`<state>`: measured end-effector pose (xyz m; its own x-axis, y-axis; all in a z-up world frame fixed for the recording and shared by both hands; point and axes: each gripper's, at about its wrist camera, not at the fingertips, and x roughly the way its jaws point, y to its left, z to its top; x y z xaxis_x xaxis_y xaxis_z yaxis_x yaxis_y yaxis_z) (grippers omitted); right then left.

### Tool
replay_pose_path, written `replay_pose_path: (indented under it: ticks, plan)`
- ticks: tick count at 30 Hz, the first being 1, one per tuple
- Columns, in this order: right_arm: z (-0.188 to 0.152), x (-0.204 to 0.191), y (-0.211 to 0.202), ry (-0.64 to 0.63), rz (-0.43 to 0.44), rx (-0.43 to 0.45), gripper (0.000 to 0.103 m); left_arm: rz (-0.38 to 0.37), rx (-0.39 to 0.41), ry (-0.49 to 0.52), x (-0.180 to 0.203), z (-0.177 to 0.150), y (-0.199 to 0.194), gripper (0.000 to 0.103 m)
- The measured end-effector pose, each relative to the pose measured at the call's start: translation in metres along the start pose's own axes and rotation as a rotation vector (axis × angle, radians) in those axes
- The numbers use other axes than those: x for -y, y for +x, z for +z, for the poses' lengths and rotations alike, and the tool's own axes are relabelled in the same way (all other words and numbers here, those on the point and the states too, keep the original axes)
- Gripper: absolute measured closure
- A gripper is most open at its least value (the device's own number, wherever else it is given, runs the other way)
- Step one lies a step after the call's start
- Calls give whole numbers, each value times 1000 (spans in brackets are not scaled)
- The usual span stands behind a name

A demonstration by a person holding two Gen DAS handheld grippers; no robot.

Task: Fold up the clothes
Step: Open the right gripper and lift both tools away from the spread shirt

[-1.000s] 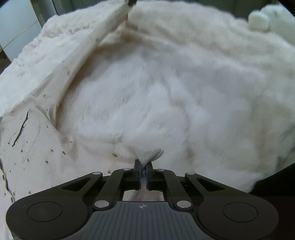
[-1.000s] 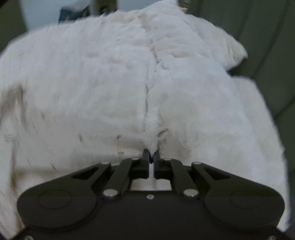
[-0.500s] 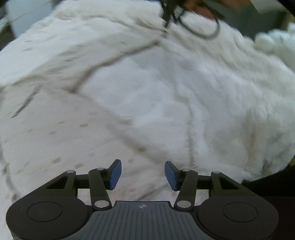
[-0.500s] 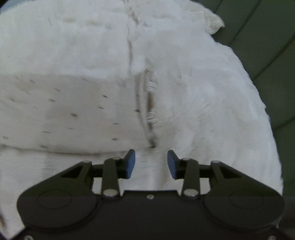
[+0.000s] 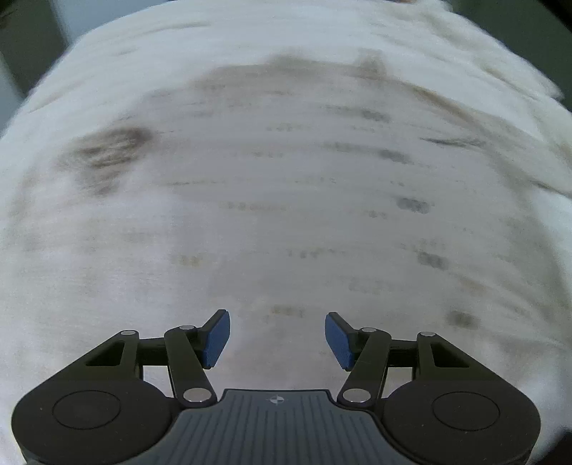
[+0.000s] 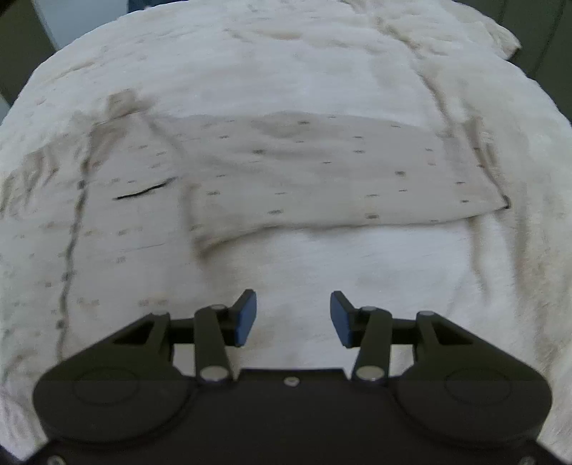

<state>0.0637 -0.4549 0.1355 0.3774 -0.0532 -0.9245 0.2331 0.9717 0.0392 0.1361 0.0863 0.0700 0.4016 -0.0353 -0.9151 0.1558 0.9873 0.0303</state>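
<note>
White fleecy garment [image 6: 321, 171] lies spread flat, 1 speckled panel folded across it. L gripper [image 5: 277, 338] & R gripper [image 6: 293, 318] hover above it, jaws opening, nothing between the blue pads.

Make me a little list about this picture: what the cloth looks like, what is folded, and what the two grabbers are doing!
cloth: white fluffy garment, smooth lining with small dark specks showing
fold: a lining flap lies folded across the fluffy side
left gripper: jaws opening, nothing between them, over the blurred lining
right gripper: jaws opening, nothing between them, over the fluffy part
background: dark green surface beyond the cloth
</note>
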Motion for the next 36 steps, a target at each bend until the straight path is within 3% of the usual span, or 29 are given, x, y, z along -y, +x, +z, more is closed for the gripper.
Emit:
replay_pose_path:
  ticks: [3,5,8,15,16,17,18,19,20,21,22,24,26,28,30,31,32,33,34,36]
  plan:
    - [-9,-31,-9,-5,-33,2,58,31,5,-92,-73,33,31,49]
    - [-12,-44,-10,-4,-58,-1,58,42,21,-86,-100,51,47,49]
    - [-20,-70,-7,13,-97,-4,58,-19,62,-85,-135,87,81,49]
    - [-20,-127,-13,31,-132,-2,58,20,118,79,-115,117,134,49]
    - [-19,-132,-14,23,-137,1,58,47,128,112,-111,121,135,61]
    - [-18,-136,-16,16,-142,4,58,76,138,148,-108,125,135,94]
    - [-15,-141,-18,13,-147,6,58,104,148,183,-105,129,135,96]
    - [-14,-143,-20,12,-151,8,58,199,166,254,-101,132,127,96]
    - [-12,-145,-21,16,-155,13,58,242,183,282,-100,133,123,97]
    - [-9,-148,-23,21,-159,21,58,371,250,375,-100,133,104,97]
    - [-7,-149,-24,26,-160,25,58,425,281,420,-102,133,95,97]
    - [-1,-153,-23,55,-151,29,59,674,415,617,-120,122,59,96]
    - [2,-155,-22,69,-143,30,59,748,404,701,-135,112,56,94]
    - [7,-160,-20,78,-130,33,59,802,192,793,-170,86,79,90]
    - [12,-167,-17,65,-121,37,59,769,12,662,-200,72,95,90]
    - [14,-171,-17,57,-120,39,59,738,-34,575,-211,70,96,90]
    - [15,-173,-17,48,-119,40,59,642,-71,351,-234,68,91,84]
    - [16,-175,-17,40,-119,41,59,537,-58,138,-255,65,82,77]
    - [17,-177,-17,31,-118,42,59,429,-41,-72,-275,62,73,63]
    - [17,-178,-16,23,-122,35,59,121,51,-487,-314,48,58,53]
